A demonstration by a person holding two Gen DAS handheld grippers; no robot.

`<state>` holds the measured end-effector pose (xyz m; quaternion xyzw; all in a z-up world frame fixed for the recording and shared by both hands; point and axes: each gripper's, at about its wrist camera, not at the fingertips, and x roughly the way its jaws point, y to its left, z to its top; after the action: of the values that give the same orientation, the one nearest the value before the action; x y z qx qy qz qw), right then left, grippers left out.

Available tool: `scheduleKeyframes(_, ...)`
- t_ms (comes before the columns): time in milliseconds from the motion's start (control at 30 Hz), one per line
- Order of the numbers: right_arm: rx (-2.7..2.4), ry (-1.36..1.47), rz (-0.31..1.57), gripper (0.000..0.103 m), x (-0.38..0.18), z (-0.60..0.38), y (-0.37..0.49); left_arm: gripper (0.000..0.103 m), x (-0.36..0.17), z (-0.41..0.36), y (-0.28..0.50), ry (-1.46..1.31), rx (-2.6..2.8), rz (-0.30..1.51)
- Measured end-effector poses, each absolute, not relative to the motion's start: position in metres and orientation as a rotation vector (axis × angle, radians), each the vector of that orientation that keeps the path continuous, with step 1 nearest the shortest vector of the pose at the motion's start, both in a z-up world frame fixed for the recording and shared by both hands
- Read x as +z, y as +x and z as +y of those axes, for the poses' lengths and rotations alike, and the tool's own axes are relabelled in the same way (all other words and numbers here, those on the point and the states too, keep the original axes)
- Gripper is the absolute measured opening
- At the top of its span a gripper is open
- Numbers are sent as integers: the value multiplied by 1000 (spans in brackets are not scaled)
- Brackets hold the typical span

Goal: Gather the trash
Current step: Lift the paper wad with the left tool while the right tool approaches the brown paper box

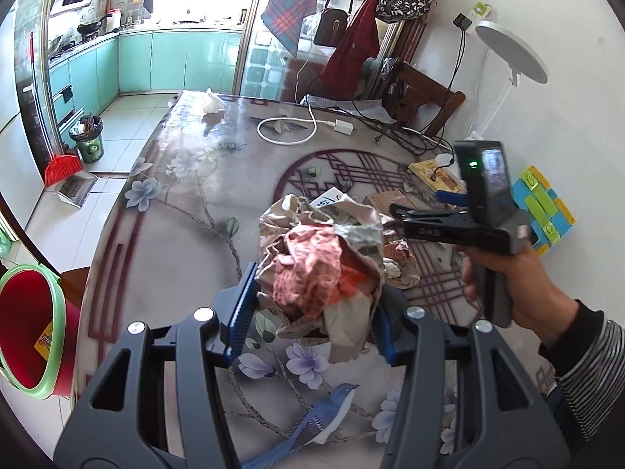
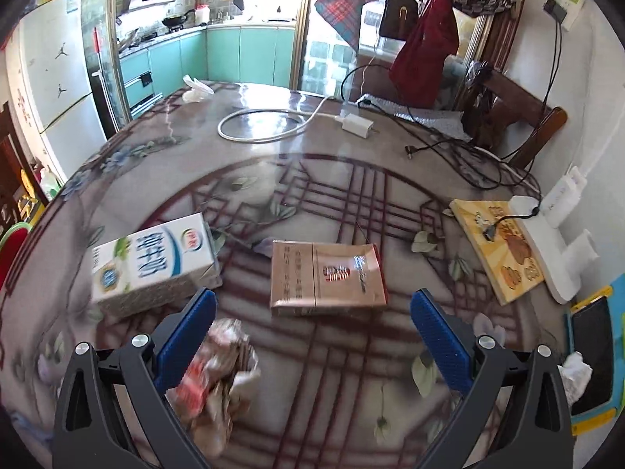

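My left gripper (image 1: 312, 312) is shut on a crumpled wad of paper wrappers (image 1: 320, 269), tan and pink, held above the flowered table (image 1: 175, 258). The same wad shows blurred in the right wrist view (image 2: 218, 371), by my right gripper's left finger. My right gripper (image 2: 312, 328) is open and empty over the table; it also shows in the left wrist view (image 1: 449, 211), to the right of the wad. Ahead of it lie a white milk carton (image 2: 152, 265) on its side and a flat brown cigarette box (image 2: 328, 277). A red bucket with a green rim (image 1: 27, 332) stands on the floor left of the table.
A white charger and coiled cable (image 2: 297, 121), black cables (image 2: 461, 152), a yellow book (image 2: 500, 250) and a white power strip (image 2: 547, 250) lie on the table's far and right side. A phone on a blue tray (image 2: 593, 351) and a tissue (image 2: 574, 371) are at the right edge. A wooden chair (image 2: 519, 125) stands behind.
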<state>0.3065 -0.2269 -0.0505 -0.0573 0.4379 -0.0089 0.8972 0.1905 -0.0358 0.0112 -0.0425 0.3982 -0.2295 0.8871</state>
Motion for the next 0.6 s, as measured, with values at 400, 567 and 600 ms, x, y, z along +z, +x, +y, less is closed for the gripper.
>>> scheduleKeyframes(400, -30, -109, 995, 97, -85, -234, 346, 51, 19, -25, 194, -94, -475, 803)
scheduleKeyframes(567, -45, -119, 986, 98, -89, -236, 349, 51, 20, -26, 192, -91, -481, 794)
scheduleKeyframes(600, -44, -123, 985, 98, -89, -235, 349, 51, 20, -26, 193, -92, -482, 795)
